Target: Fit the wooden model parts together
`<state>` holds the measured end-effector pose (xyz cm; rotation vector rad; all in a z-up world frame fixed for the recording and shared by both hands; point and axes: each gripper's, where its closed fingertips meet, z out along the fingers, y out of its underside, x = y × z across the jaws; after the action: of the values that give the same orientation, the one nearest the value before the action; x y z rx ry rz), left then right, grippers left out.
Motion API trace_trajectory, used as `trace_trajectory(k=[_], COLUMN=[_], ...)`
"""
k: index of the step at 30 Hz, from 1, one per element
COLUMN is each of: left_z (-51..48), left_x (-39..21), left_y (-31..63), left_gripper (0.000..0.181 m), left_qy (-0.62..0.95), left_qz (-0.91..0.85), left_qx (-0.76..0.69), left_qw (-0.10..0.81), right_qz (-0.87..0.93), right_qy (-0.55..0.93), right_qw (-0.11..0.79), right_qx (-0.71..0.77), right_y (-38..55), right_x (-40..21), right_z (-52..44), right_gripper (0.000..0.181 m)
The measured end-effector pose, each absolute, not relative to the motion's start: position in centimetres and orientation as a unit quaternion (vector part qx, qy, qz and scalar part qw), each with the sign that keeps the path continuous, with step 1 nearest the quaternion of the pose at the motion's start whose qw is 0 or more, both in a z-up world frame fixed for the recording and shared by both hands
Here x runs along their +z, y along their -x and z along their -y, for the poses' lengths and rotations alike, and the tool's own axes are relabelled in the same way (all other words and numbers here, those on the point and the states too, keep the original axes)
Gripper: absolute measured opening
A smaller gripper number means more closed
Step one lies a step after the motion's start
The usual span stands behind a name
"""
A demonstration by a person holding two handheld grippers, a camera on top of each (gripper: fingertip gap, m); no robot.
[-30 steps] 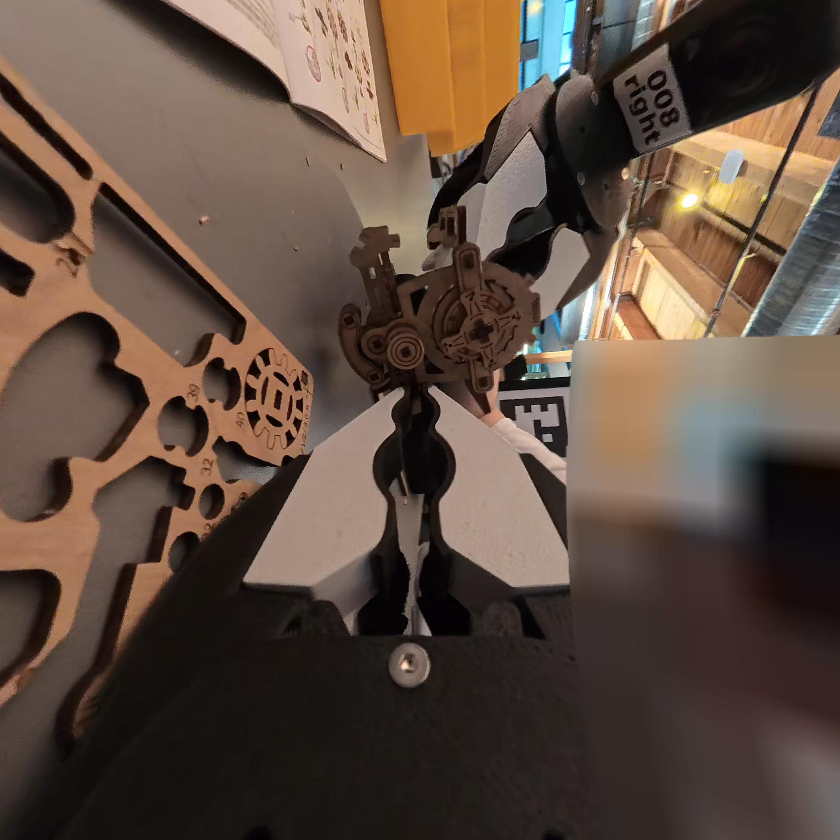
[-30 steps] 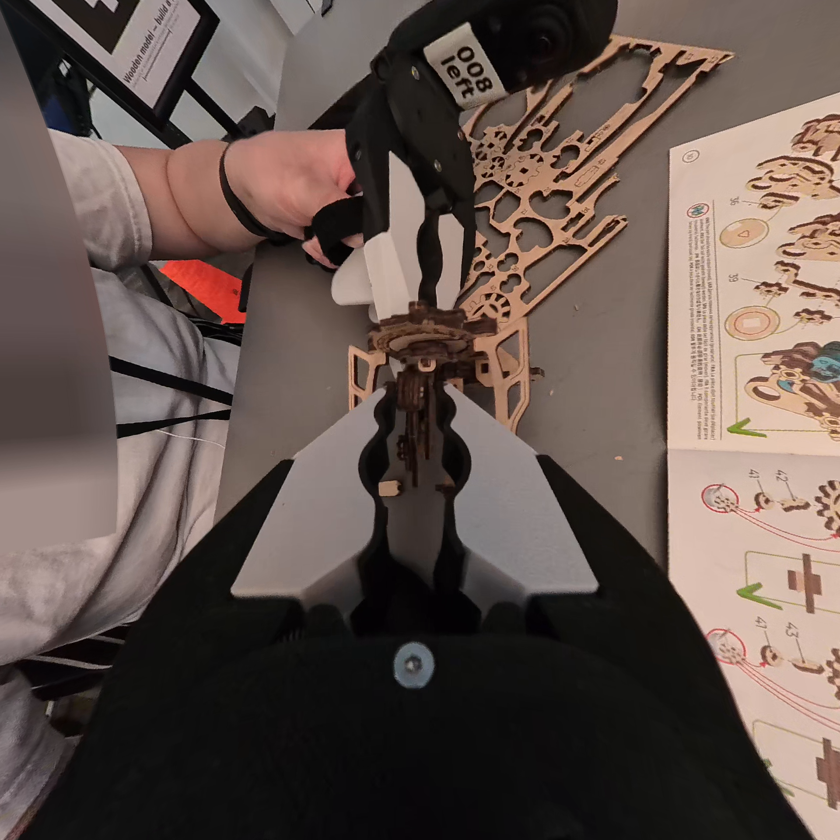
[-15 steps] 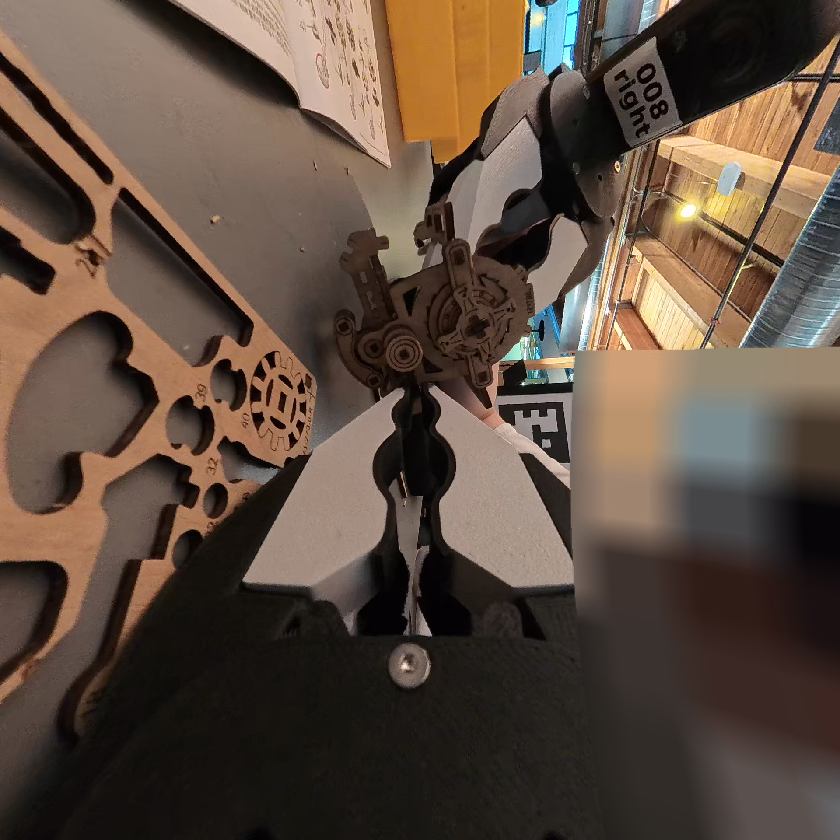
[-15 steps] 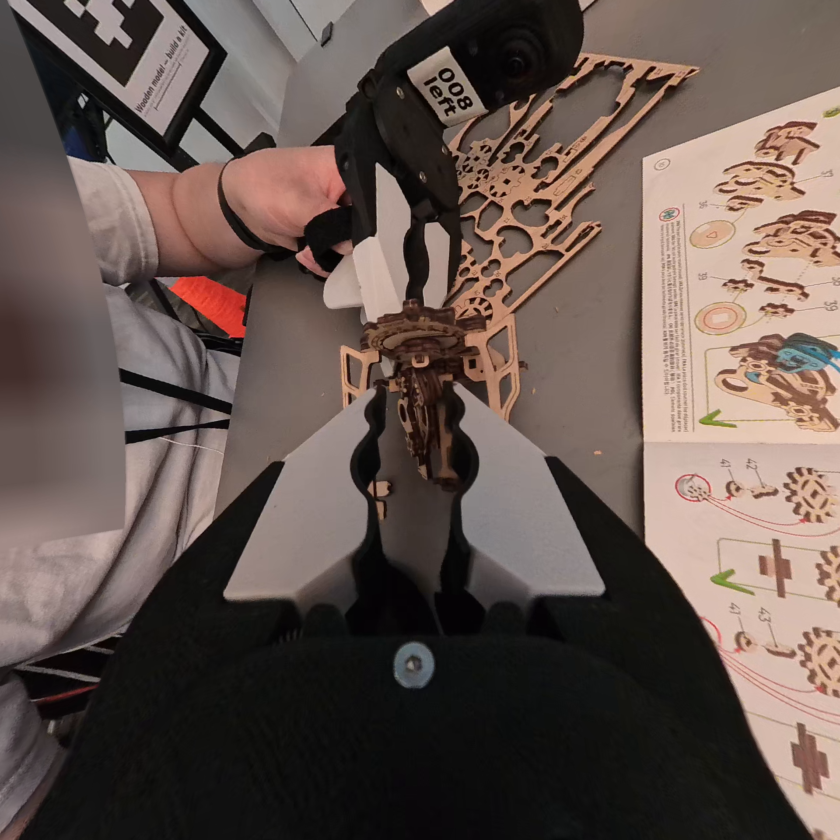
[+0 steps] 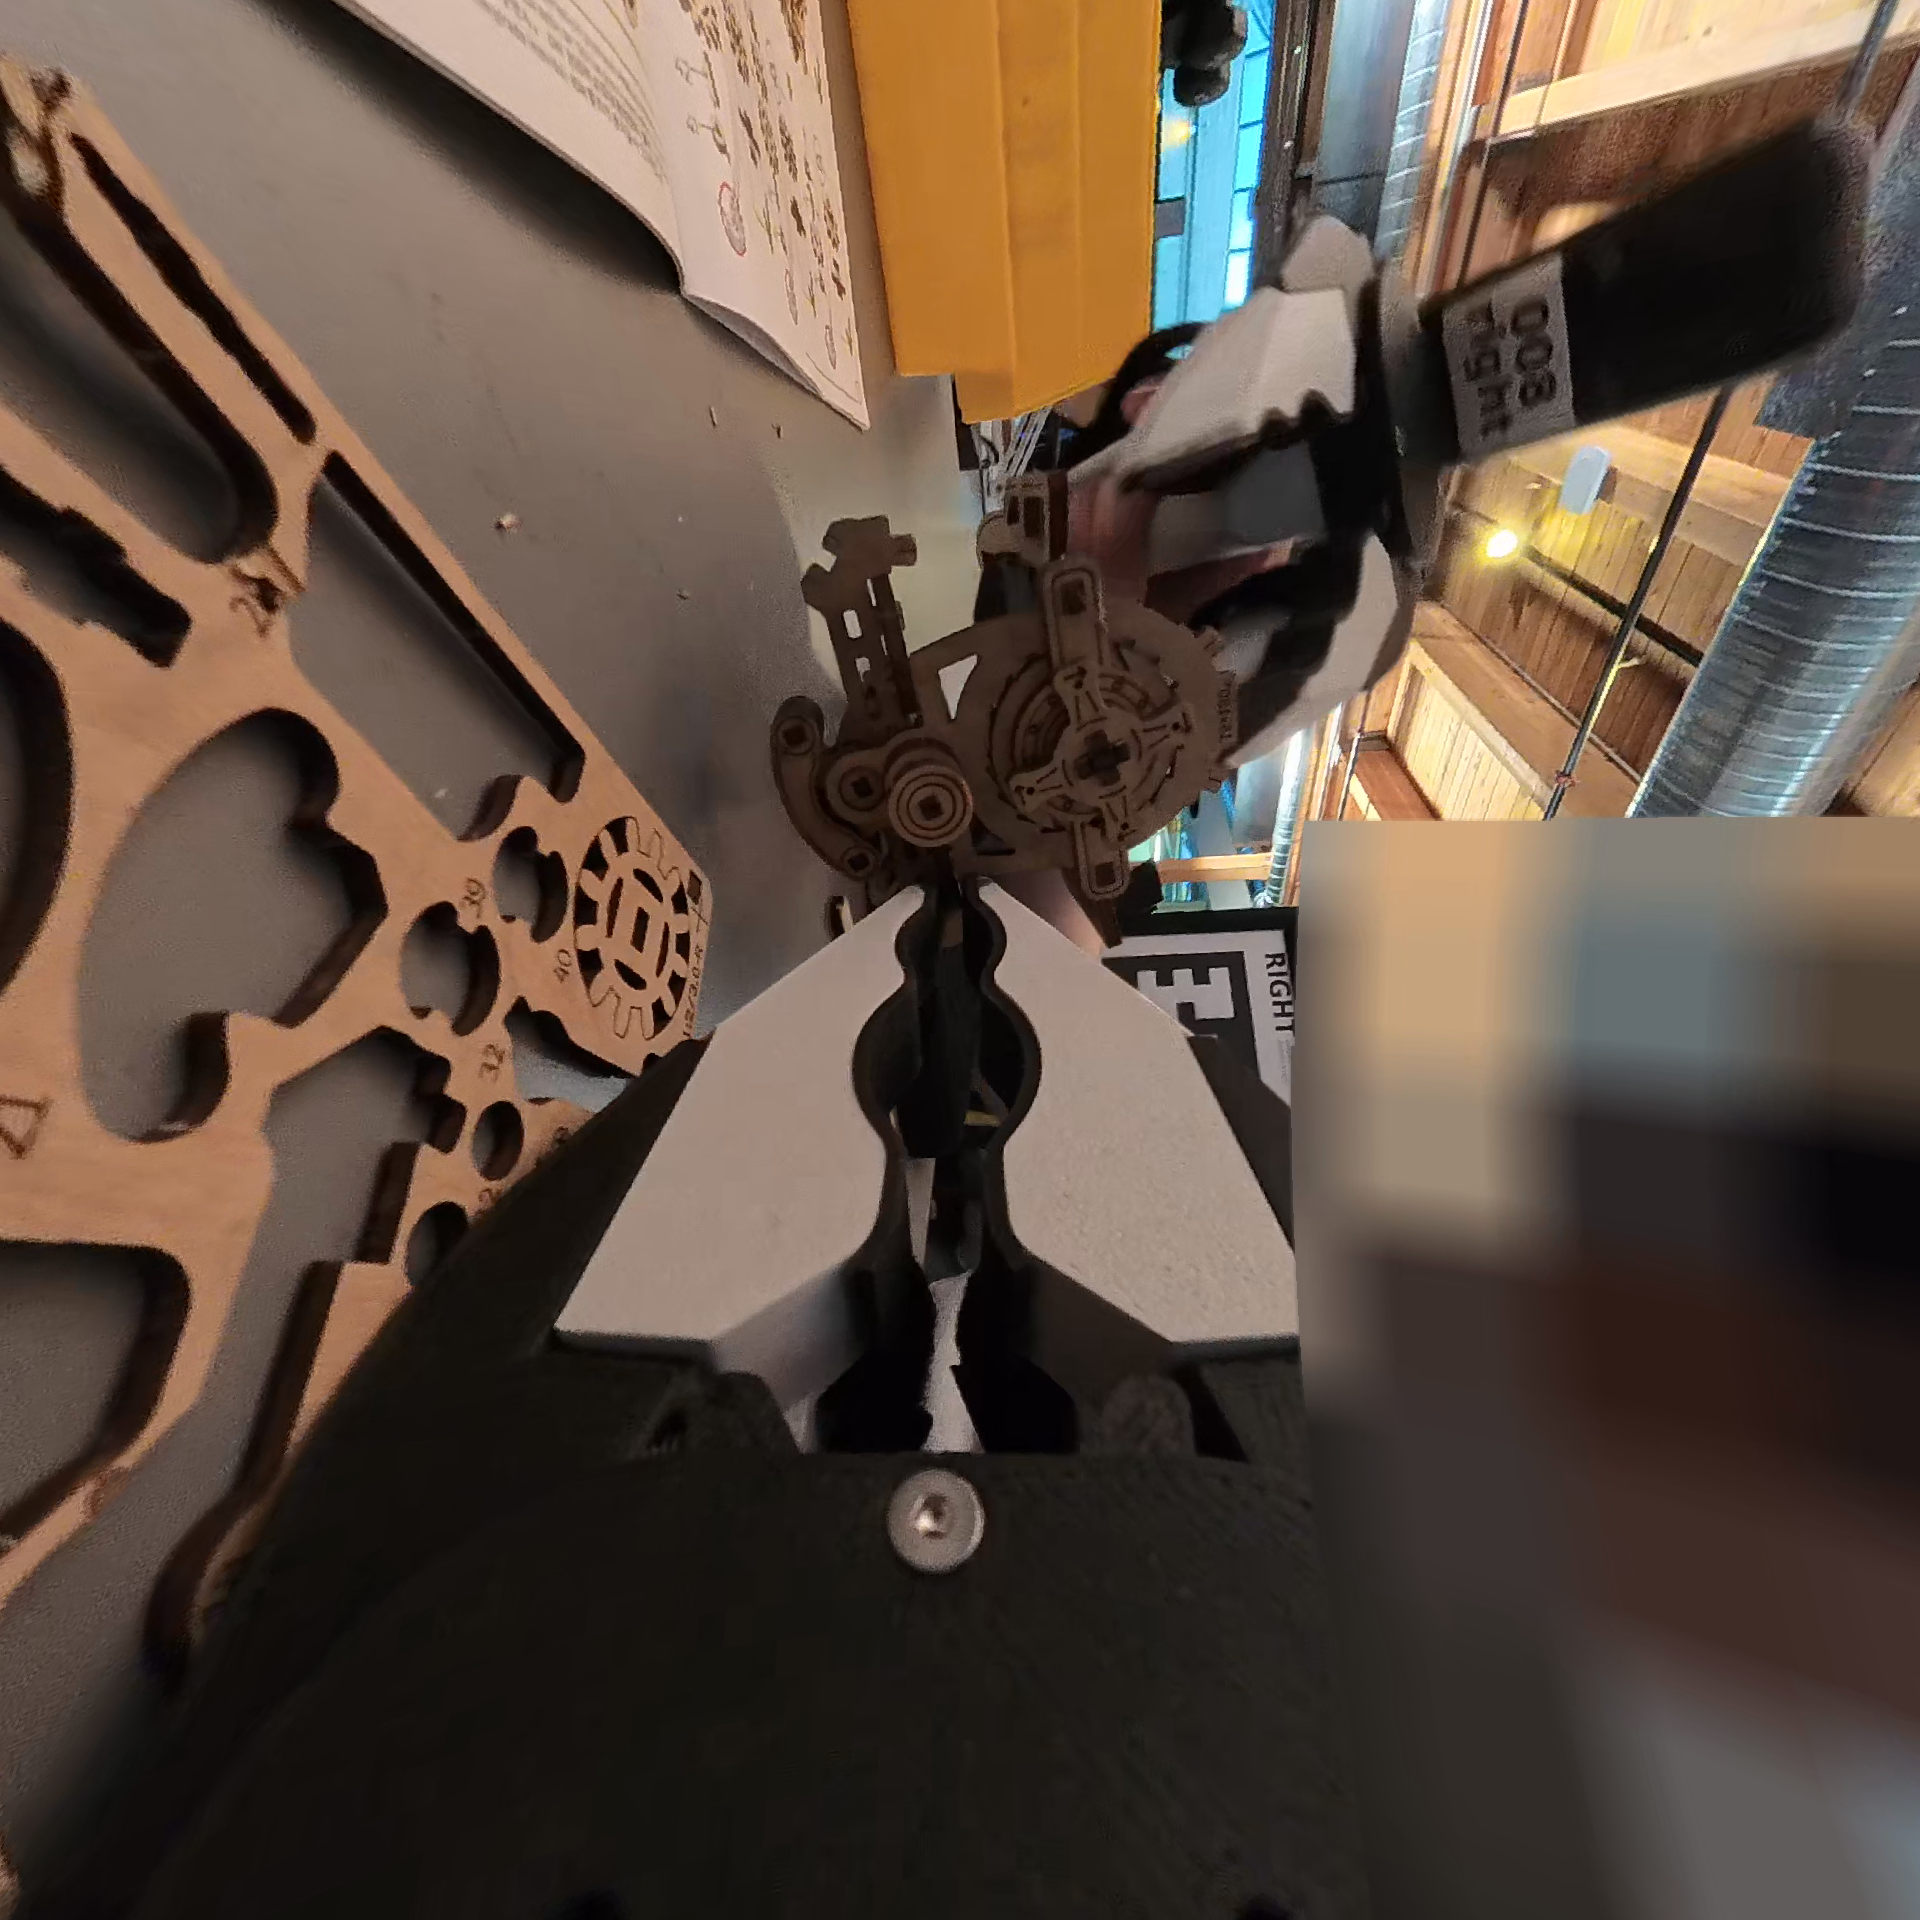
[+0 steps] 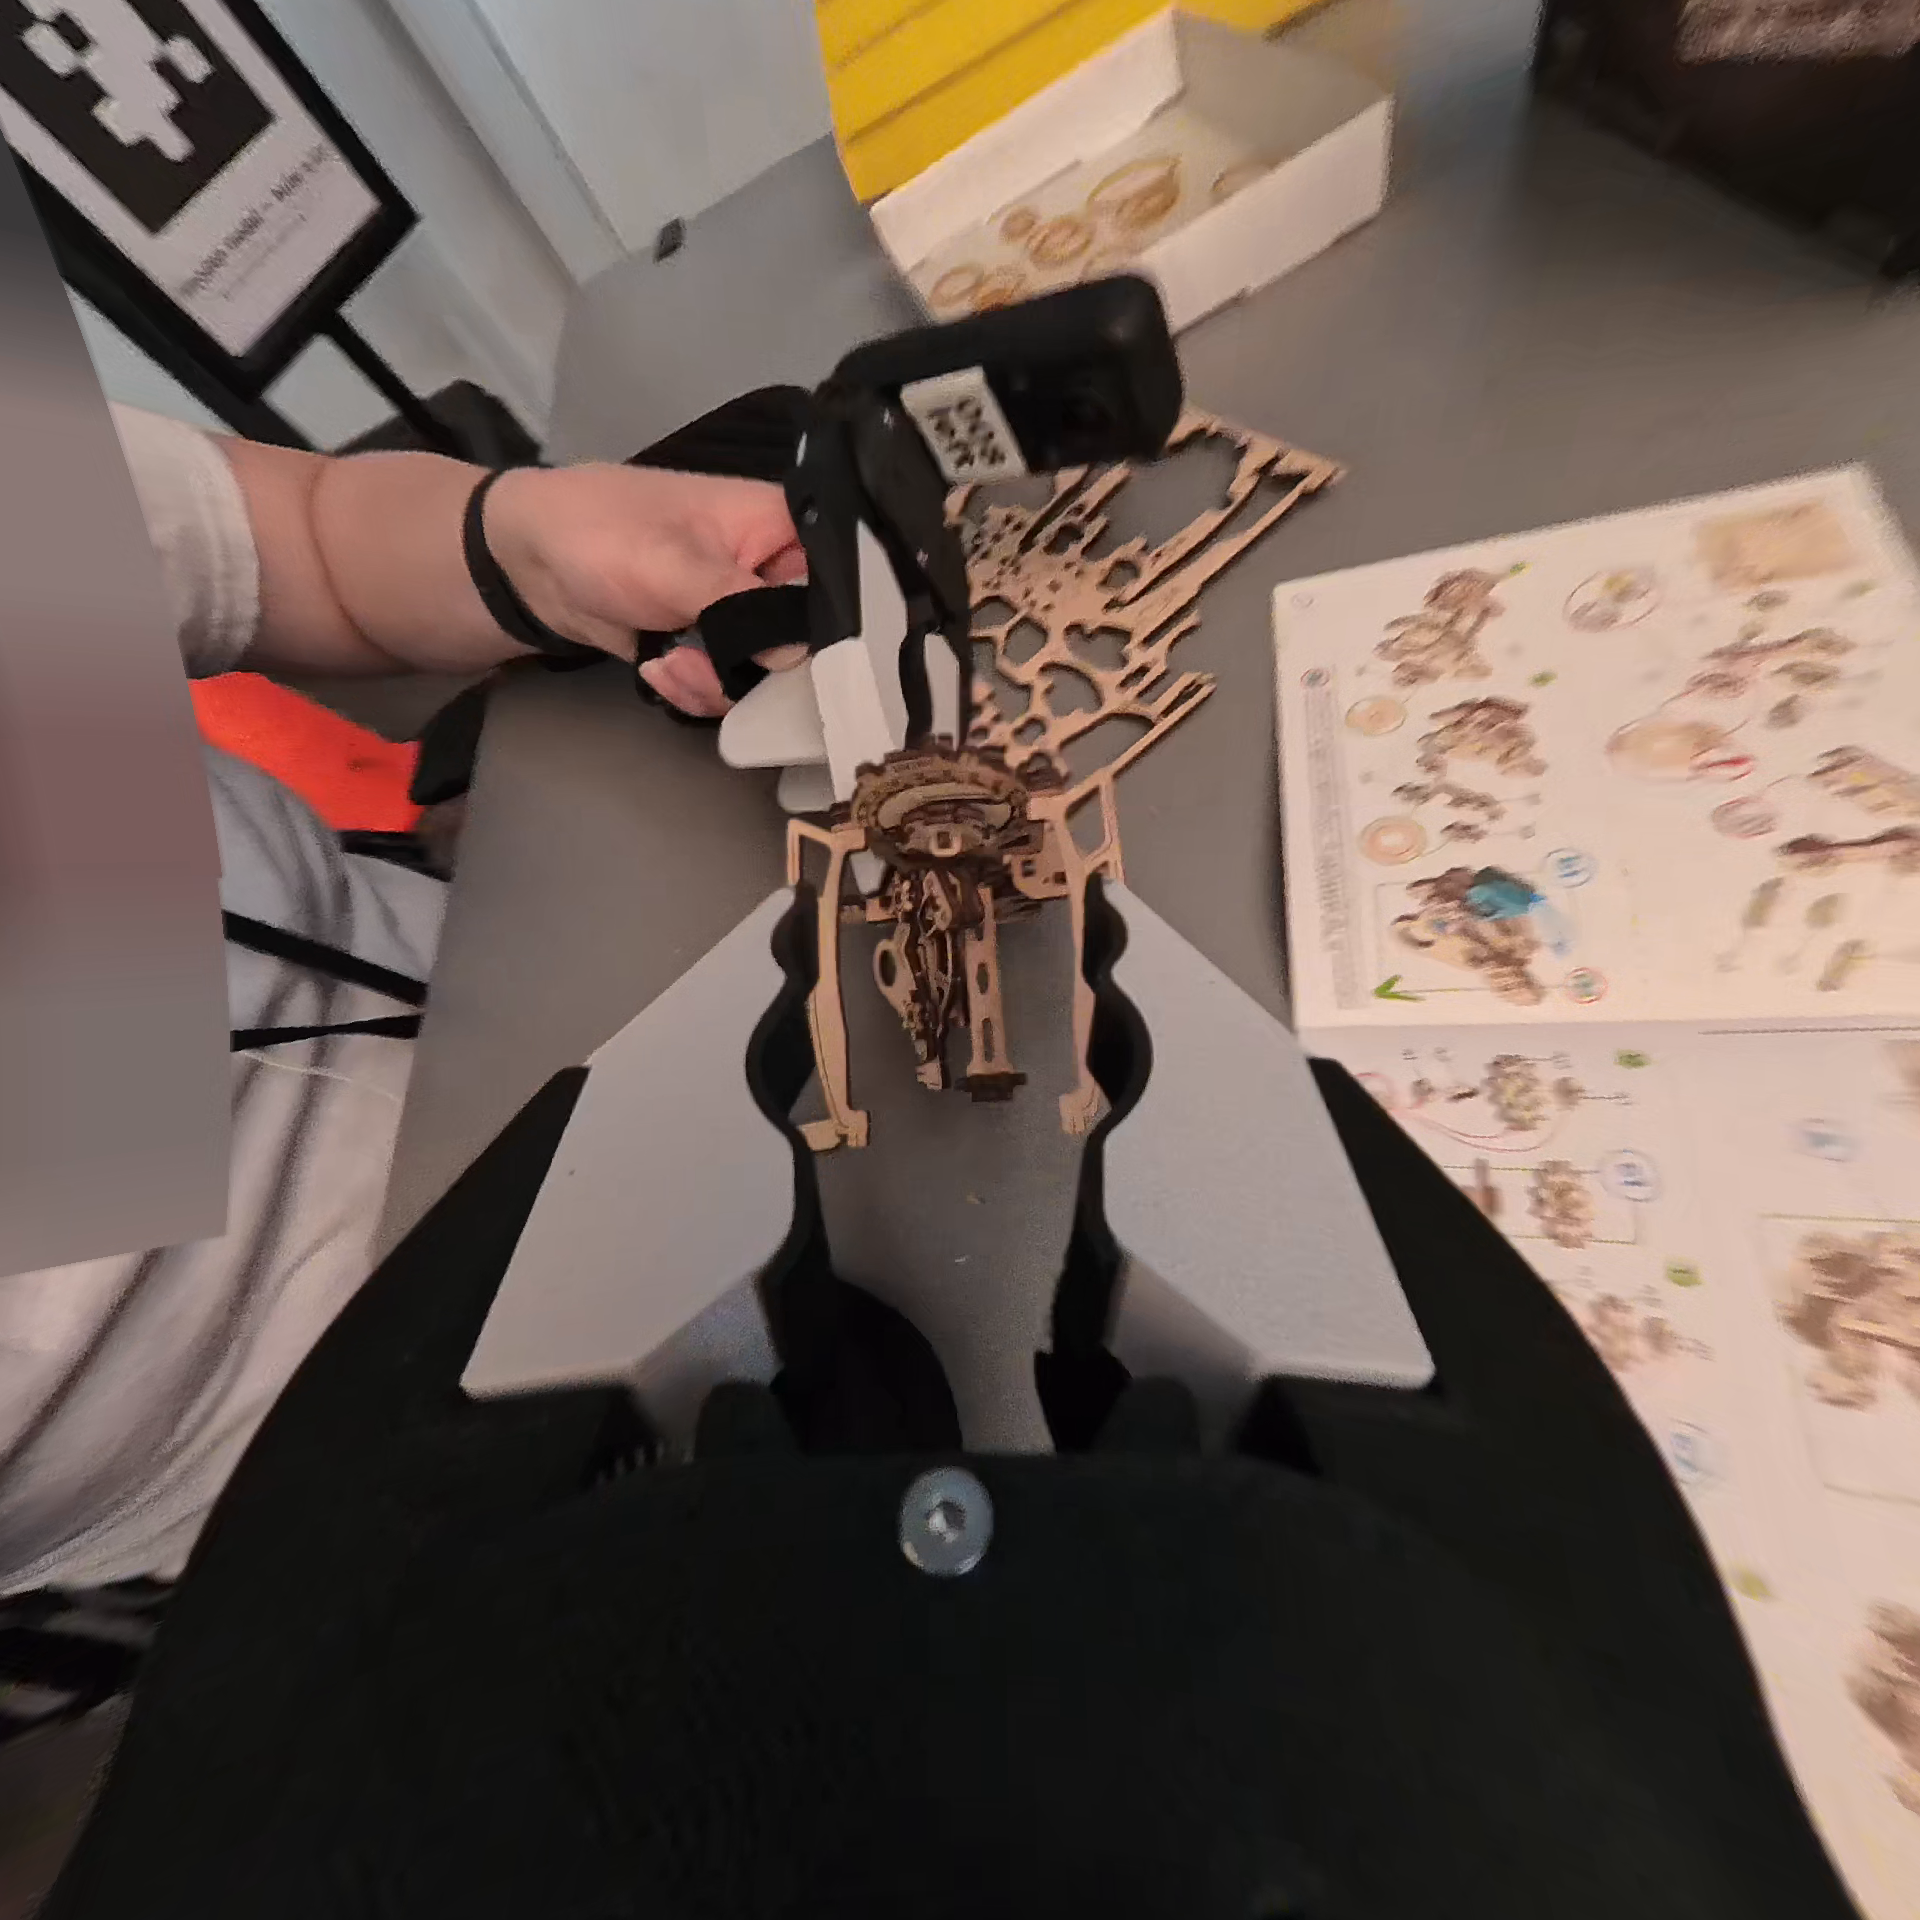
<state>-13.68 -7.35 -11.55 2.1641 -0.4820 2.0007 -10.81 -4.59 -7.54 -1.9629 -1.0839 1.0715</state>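
Note:
My left gripper is shut on the dark wooden gear model and holds it by its lower edge above the grey table. In the right wrist view the model hangs from the left gripper. My right gripper is open, its fingers wide on either side of the model and not touching it. It also shows in the left wrist view, behind the model and blurred. A pale wooden frame piece seems to lie on the table under the model.
A punched-out plywood sheet lies on the table by the left gripper and shows in the right wrist view. An open instruction booklet lies at right. A white box with wooden parts stands at the back. A person's hand holds the left gripper. One gripper's finger ends stand about 6 cm off the other's.
My right gripper has opened, let go of the model and drawn back from it. My left gripper still holds the model.

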Motion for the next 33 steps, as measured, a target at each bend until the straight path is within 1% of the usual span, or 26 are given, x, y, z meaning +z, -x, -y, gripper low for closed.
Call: trace_trajectory(k=[3,5,7,11,13,16,18,21,23,25,28,29,31,33], left_z=[6.9,6.6,6.3,5.8,5.4,5.0,4.8,4.8,5.0,5.1,5.0,4.9,4.9,4.7], left_x=[-11.0,-10.5,-10.1,-8.9,-8.2,-7.1,-6.4,-5.3,-4.8,-4.3,-3.9,-3.8,-3.5,-3.2], left_y=[13.9,14.0,14.2,14.6,14.9,15.4,15.7,16.0,16.1,16.2,16.4,16.5,16.7,16.9], left_gripper=[0.002,0.002,0.001,0.001,0.001,0.001,0.002,0.002,0.001,0.002,0.001,0.001,0.001,0.001], left_qy=[-0.709,-0.698,-0.687,-0.66,-0.642,-0.618,-0.603,-0.584,-0.575,-0.567,-0.554,-0.55,-0.543,-0.544], left_qz=[0.137,0.122,0.109,0.085,0.07,0.052,0.046,0.044,0.047,0.046,0.036,0.034,0.034,0.044], left_qx=[0.687,0.701,0.713,0.74,0.757,0.778,0.79,0.804,0.81,0.816,0.825,0.828,0.833,0.833], left_qw=[0.08,0.085,0.087,0.094,0.099,0.102,0.104,0.104,0.106,0.104,0.106,0.106,0.103,0.089], right_qz=[0.453,0.488,0.512,0.531,0.549,0.549,0.522,0.465,0.441,0.43,0.402,0.378,0.327,0.279], right_qy=[0.711,0.684,0.654,0.629,0.602,0.587,0.597,0.612,0.606,0.6,0.619,0.63,0.652,0.683], right_qw=[0.418,0.48,0.527,0.564,0.579,0.595,0.609,0.635,0.658,0.671,0.667,0.67,0.669,0.642], right_qx=[0.338,0.252,0.177,0.069,0.027,-0.004,0.0,0.07,0.072,0.066,0.099,0.104,0.144,0.209], right_y=[10.7,10.6,11.0,12.2,13.1,13.8,13.4,13.2,12.9,12.6,12.8,12.6,12.3,12.3], right_x=[-4.4,-3.1,-2.9,-4.7,-5.3,-6.0,-6.0,-5.0,-3.8,-3.0,-3.0,-2.8,-2.3,-2.3], right_z=[5.2,5.9,6.6,7.9,9.0,9.4,8.7,8.0,7.4,6.9,6.6,6.3,6.2,6.4], right_gripper=[0.051,0.053,0.061,0.062,0.051,0.049,0.055,0.057,0.065,0.067,0.066,0.061,0.056,0.051])
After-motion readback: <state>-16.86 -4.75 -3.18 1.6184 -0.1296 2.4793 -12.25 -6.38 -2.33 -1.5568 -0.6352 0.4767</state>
